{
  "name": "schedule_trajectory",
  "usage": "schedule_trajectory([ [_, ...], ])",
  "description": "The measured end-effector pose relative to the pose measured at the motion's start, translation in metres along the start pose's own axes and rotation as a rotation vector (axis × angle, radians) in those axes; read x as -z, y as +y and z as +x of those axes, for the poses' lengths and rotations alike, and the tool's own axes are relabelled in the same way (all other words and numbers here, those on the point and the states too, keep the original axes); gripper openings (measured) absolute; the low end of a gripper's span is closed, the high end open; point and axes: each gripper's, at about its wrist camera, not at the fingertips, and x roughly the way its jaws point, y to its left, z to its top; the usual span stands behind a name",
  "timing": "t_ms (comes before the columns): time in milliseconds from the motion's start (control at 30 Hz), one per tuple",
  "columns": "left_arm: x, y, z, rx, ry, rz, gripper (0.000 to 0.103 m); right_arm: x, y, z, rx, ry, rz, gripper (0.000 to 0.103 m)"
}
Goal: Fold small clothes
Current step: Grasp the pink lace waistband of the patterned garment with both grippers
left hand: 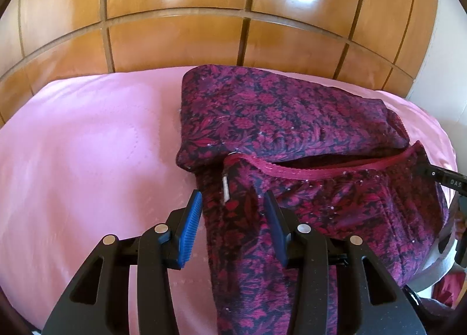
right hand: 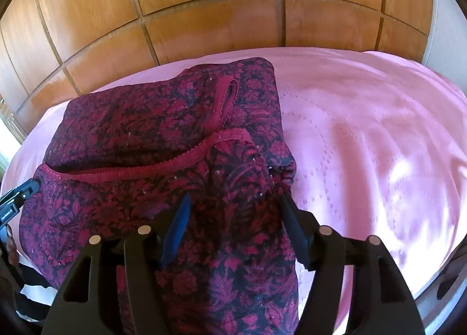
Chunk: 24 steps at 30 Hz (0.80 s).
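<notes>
A dark floral garment in red and purple [left hand: 292, 119] with a red lace trim [left hand: 335, 167] lies partly folded on the pink bed sheet [left hand: 87, 145]. My left gripper [left hand: 232, 203] stands open, its blue pads on either side of a strip of the garment's near left edge. In the right wrist view the same garment [right hand: 146, 130] fills the left half. My right gripper [right hand: 233, 206] is also open, with a fold of the garment's near right edge between its fingers. Each gripper's tip shows at the edge of the other's view.
A wooden panelled headboard or wardrobe [left hand: 204, 28] rises right behind the bed. Bare pink sheet lies left of the garment in the left wrist view and right of it [right hand: 364, 130] in the right wrist view. The bed's front edge is close below.
</notes>
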Motion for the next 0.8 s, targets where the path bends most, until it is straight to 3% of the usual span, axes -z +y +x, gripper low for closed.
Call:
schedule_trajectory([
  [267,0.001,0.006,0.005,-0.002,0.008,-0.002,0.042,-0.001,-0.003,0.007,-0.003,0.013,0.009,0.069],
  [333,-0.001,0.007,0.003,-0.007,0.000,0.000,0.057,-0.002,-0.003,0.006,-0.011,0.011,0.009,0.069],
  [367,-0.002,0.009,0.001,-0.004,-0.010,-0.004,0.058,-0.002,-0.003,0.004,-0.014,0.004,0.004,0.069],
  [567,-0.009,0.029,-0.005,0.132,-0.015,-0.090,0.058,-0.010,-0.007,0.000,-0.024,-0.024,-0.007,0.068],
  [800,-0.011,0.027,0.008,0.226,0.037,-0.106,0.041,-0.012,-0.006,0.008,-0.030,-0.024,-0.026,0.045],
])
